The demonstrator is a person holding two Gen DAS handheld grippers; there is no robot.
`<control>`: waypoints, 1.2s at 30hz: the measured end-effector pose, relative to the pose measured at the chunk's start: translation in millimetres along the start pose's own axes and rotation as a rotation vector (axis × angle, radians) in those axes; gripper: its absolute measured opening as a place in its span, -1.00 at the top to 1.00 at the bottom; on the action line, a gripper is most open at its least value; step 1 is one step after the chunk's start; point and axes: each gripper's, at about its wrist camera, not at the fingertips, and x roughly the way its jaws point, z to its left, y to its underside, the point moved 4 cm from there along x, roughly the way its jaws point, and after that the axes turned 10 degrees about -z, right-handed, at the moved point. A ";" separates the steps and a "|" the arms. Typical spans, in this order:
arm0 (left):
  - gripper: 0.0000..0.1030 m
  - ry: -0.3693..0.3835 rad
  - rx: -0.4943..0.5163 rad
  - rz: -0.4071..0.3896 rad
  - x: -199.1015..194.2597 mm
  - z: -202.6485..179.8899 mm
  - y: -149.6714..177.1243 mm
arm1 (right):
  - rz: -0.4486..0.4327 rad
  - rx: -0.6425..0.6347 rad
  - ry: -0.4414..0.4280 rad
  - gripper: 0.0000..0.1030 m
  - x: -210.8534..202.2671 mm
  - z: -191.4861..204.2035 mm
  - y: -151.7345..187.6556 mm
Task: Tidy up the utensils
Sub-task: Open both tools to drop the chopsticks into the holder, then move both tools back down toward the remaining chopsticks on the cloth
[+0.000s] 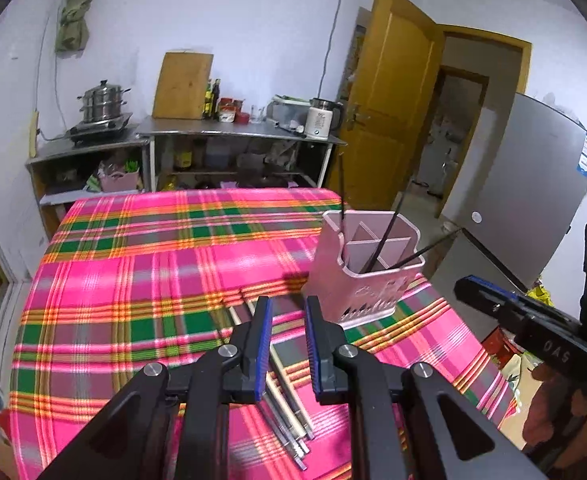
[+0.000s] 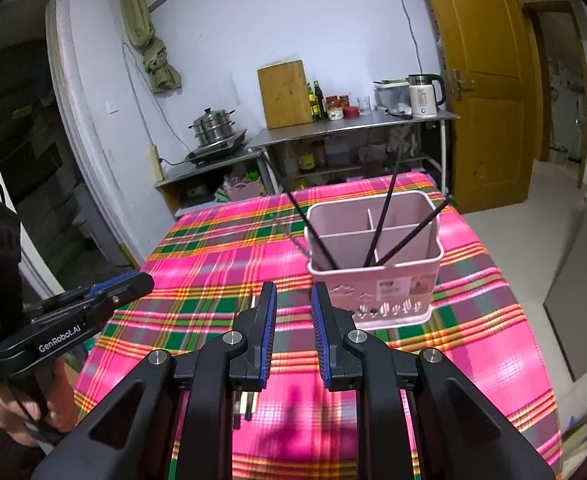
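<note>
Left gripper [image 1: 289, 312] is seen released, nothing between its jaws, poised directly over loose chopsticks [image 1: 289, 412] on the desk [image 1: 133, 280]. Their long axis runs toward the pink holder [image 1: 367, 280], just right. Right gripper [image 2: 293, 300] is likewise empty, farther off.

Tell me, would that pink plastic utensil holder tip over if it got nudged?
Probably fairly easily. The pink plastic utensil holder looks tall for its base and thin-walled, so likely light. The long black chopsticks lean well above its rim, which may add leverage. It stands on a soft checked tablecloth, so it might catch rather than slide.
</note>
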 end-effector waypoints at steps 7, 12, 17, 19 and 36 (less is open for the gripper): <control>0.70 -0.030 -0.035 0.020 -3.1 20.8 17.6 | 0.021 -0.014 -0.019 0.64 4.5 8.8 11.2; 0.70 -0.037 -0.067 0.059 5.9 32.5 33.6 | 0.044 -0.031 -0.036 0.64 11.3 15.9 19.5; 0.70 -0.039 -0.109 0.106 25.2 41.3 52.1 | 0.078 -0.045 -0.059 0.64 20.6 23.1 31.7; 0.69 -0.043 -0.129 0.127 34.8 46.6 60.5 | 0.088 -0.049 -0.066 0.64 24.1 24.2 36.3; 0.70 -0.102 -0.195 0.253 124.3 65.3 104.9 | 0.182 -0.030 -0.088 0.64 63.4 18.1 64.9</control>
